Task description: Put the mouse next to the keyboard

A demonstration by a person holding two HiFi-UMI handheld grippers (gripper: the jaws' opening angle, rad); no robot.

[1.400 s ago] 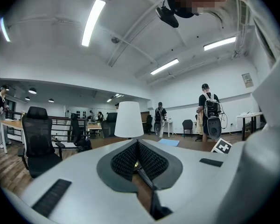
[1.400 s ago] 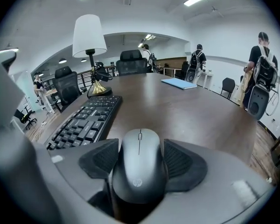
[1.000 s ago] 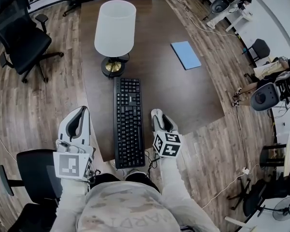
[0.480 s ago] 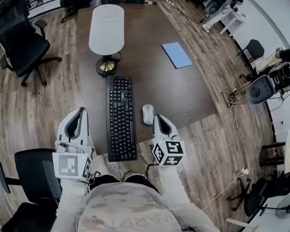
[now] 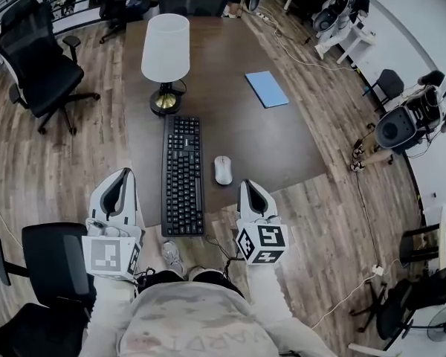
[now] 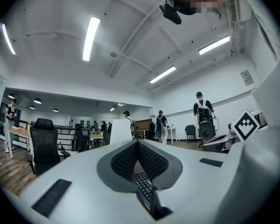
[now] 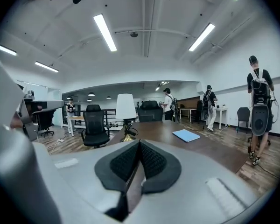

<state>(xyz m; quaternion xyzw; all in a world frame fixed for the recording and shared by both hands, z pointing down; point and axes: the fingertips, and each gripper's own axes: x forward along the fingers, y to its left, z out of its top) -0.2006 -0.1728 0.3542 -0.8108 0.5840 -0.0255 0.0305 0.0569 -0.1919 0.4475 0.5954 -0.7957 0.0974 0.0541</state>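
A white mouse [image 5: 223, 169] lies on the dark wooden table [image 5: 275, 143], just right of the black keyboard [image 5: 183, 175] and apart from it. My right gripper [image 5: 247, 184] hangs off the table's near edge, just short of the mouse, jaws shut and empty. My left gripper [image 5: 123, 172] floats left of the table over the floor, beside the keyboard's near end. In the left gripper view its pads [image 6: 151, 160] meet at the tips with nothing held, and the keyboard [image 6: 143, 185] shows through the gap below. The right gripper view shows closed pads [image 7: 151, 160] and the tabletop beyond.
A white-shaded lamp [image 5: 166, 50] stands behind the keyboard, and a blue notebook [image 5: 266, 88] lies at the table's far right. Black office chairs [image 5: 44, 65] stand to the left, and one is close at my lower left [image 5: 48, 262]. People stand in the room's background [image 7: 257, 111].
The mouse, hidden under the right gripper a second ago, now lies free beside the keyboard. Both grippers have drawn back from the table toward me, the right one rising.
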